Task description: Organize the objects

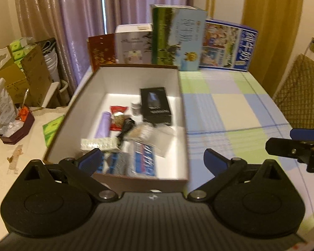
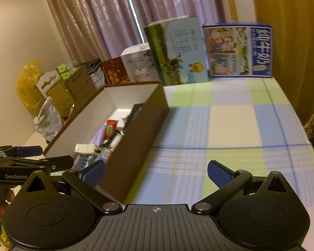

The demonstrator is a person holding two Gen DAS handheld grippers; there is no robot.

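Observation:
A brown box with a white inside [image 1: 123, 79] stands on the checked tablecloth [image 1: 230, 108]. In it lie a black carton [image 1: 156, 107], a red snack packet [image 1: 117, 115], a purple tube [image 1: 104, 125], a blister pack [image 1: 98, 144], a black cable [image 1: 126, 128] and blue packets [image 1: 145, 162]. My left gripper [image 1: 151, 161] is open and empty above the box's near wall. My right gripper [image 2: 156, 174] is open and empty, just right of the box [image 2: 136, 138]. The right gripper shows in the left wrist view [image 1: 291, 144], and the left gripper in the right wrist view [image 2: 31, 159].
Milk cartons [image 1: 178, 37] [image 1: 228, 44], a white box [image 1: 134, 44] and a red box [image 1: 102, 50] line the table's far edge. Cardboard boxes [image 1: 27, 75] and a bag [image 1: 0, 106] stand left. A chair [image 1: 301, 96] is right. Curtains hang behind.

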